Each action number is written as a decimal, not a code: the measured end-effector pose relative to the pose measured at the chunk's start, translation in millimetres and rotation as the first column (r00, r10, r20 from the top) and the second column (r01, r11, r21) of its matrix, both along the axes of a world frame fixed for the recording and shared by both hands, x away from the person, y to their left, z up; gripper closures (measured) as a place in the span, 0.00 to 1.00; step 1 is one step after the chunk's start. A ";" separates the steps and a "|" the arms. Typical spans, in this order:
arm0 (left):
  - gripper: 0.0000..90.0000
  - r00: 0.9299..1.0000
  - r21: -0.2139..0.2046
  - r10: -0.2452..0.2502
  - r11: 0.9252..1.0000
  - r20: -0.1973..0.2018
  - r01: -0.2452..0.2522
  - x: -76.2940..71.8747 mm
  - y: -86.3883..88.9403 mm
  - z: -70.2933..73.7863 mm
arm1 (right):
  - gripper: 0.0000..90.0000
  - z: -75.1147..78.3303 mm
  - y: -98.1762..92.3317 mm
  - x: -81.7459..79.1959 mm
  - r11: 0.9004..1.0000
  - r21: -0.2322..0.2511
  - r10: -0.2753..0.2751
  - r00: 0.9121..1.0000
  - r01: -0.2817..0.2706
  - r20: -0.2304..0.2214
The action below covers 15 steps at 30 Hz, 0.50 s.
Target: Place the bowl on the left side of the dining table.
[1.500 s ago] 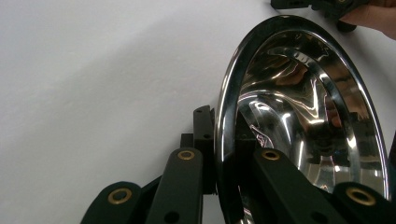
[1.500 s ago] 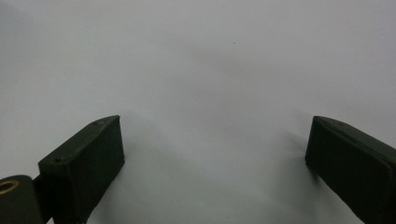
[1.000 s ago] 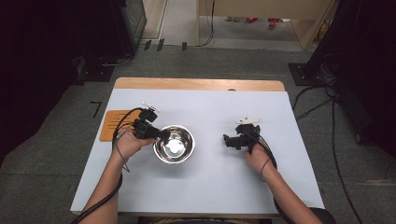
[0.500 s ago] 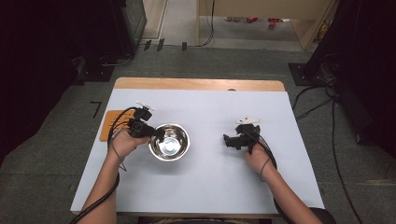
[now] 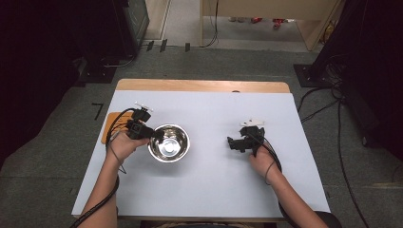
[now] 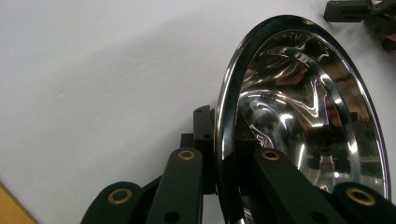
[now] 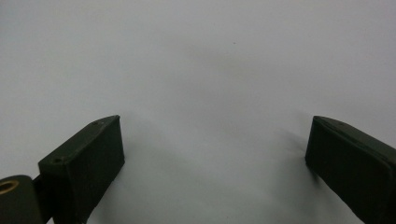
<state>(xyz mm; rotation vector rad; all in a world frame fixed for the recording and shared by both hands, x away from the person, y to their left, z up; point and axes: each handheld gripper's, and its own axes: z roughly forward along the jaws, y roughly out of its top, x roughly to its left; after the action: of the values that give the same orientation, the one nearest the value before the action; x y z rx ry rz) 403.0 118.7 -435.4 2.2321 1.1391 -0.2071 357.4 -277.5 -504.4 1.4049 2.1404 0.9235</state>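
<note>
A shiny steel bowl [image 5: 169, 142] stands left of the middle of the white table top [image 5: 214, 114]. My left gripper [image 5: 150, 134] is shut on the bowl's left rim. In the left gripper view the jaws of my left gripper [image 6: 223, 142] pinch the rim of the bowl [image 6: 303, 116], one jaw outside and one inside. My right gripper [image 5: 231, 143] rests low over the table to the right, well apart from the bowl and pointing left toward it. In the right gripper view my right gripper [image 7: 217, 158] stands open, with bare white surface between the jaws.
An orange pad [image 5: 107, 127] lies at the table's left edge, beside the left hand. A wooden strip [image 5: 204, 85] runs along the far edge. Cables trail from both grippers, and more lie on the floor [image 5: 328, 99] at the right.
The left gripper and the bowl it holds have shifted a little to the left. The right gripper has stayed where it was.
</note>
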 end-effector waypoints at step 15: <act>0.96 0.999 -0.008 0.038 0.999 0.004 -0.038 2.2 13.9 1.6 | 0.05 0.1 0.0 0.0 1.000 0.000 0.000 1.000 0.000 -0.001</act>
<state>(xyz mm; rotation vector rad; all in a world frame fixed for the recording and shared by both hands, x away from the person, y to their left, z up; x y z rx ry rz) 405.2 132.6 -433.8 2.2014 1.1761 -0.1912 357.4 -277.5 -504.3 1.4051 2.1412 0.9229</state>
